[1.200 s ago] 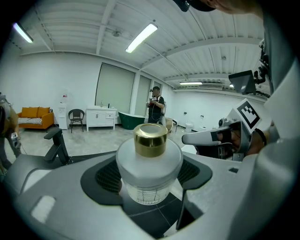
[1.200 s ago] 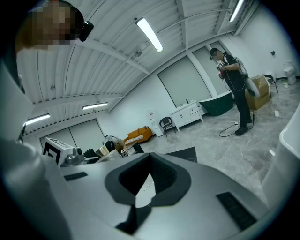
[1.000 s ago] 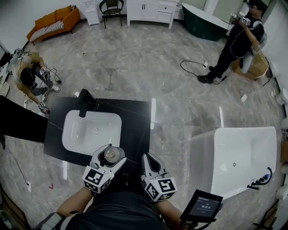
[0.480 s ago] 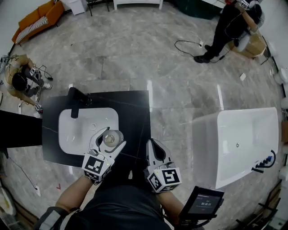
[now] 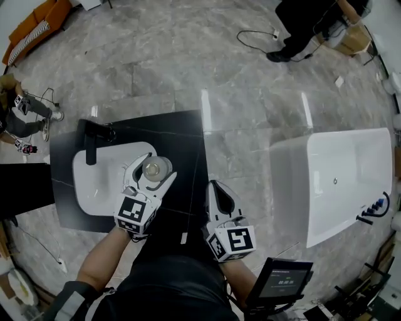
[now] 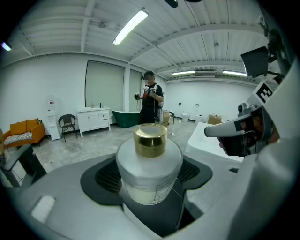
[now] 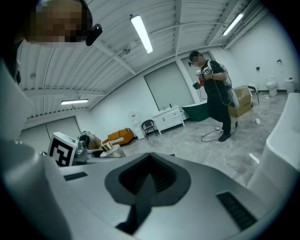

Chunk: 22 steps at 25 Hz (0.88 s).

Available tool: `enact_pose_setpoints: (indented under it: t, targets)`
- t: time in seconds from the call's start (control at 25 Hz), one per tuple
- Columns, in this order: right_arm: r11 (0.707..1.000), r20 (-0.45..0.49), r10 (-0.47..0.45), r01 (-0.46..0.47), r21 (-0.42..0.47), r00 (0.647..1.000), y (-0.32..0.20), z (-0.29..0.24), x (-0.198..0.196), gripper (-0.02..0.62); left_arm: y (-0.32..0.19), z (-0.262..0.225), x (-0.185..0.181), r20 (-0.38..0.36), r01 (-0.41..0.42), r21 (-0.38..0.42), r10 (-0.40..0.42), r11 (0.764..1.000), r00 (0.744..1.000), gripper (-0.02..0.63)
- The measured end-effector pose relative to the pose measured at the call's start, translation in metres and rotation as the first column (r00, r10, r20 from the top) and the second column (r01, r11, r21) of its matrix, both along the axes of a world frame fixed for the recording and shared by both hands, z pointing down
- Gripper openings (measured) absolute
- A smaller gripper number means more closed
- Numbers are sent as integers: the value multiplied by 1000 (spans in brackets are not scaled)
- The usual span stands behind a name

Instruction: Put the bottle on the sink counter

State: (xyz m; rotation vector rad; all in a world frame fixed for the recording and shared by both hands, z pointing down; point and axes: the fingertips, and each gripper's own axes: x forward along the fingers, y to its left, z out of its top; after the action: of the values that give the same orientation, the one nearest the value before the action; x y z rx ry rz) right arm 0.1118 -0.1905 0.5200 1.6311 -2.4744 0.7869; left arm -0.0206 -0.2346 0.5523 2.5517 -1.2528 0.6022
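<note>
Left gripper clamps the gold-capped bottle upright above the black sink counter, apparently poised for set-down; right gripper hangs aside, jaws together, holding nothing.

Polished grey marble floor spreads around a white tub. Far left of the tub sits an orange sofa; beyond it lie a black cable and cardboard box. Strip lights line the white ceiling overhead.
</note>
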Motion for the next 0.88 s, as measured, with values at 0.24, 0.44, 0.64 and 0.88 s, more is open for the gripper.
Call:
enact_pose_setpoints:
  t: [0.24,0.44,0.64,0.88]
  targets:
    - [1000,-40,3,-3,9,999,-16,8,5,-5,-37,20,6,21,2,6,-2,1000,1000,337]
    - [1000,-61,20,-20,11,998,-28,15,16,-5,-61,32,20,28,-10,11,10,1000,1000,337]
    - [999,-59,33,-33,-12,998,-36,26,23,-5,-74,52,28,42,-24,-13,25,1000,999,337]
    - [999,-62,29,-31,-36,998,-39,36,26,-5,-96,70,36,38,-20,-12,20,1000,999,337]
